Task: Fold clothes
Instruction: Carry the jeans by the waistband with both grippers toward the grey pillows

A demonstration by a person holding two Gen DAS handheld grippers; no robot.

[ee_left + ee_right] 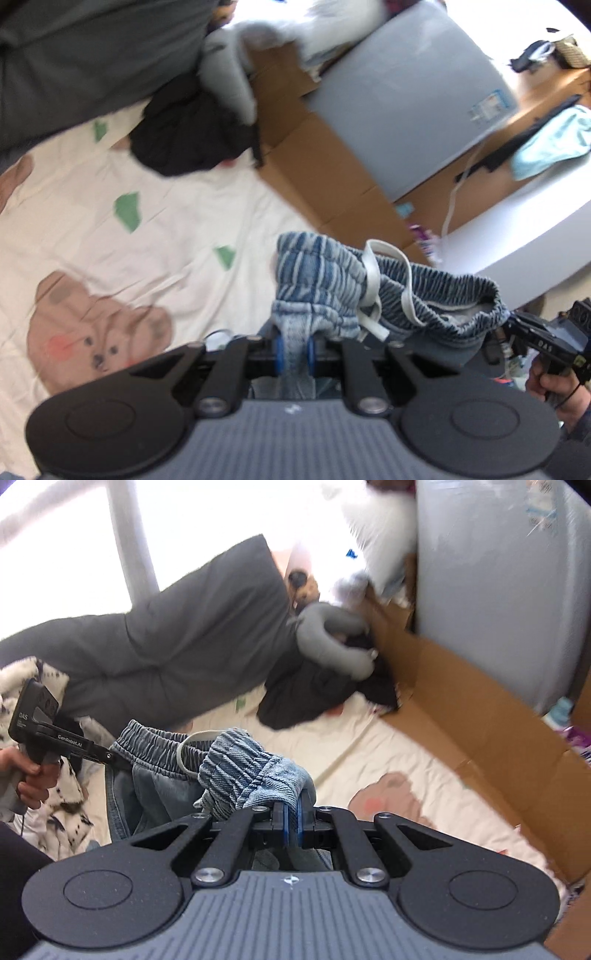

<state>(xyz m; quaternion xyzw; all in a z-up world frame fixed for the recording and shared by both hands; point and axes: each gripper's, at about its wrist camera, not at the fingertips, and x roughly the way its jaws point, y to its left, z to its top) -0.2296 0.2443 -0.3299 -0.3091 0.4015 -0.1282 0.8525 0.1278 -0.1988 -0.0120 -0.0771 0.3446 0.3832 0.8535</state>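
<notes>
denim shorts (pixel 332 291) bunch over both clamped tongs, legs hidden below.

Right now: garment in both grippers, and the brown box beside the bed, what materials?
Garment: looks like washed blue denim, matte, with streaky twill weave, a gathered elastic waistband and a flat white drawstring, probably cotton. Box: plain brown corrugated cardboard by the look of it, matte, with creased flaps; no fluting visible.
</notes>
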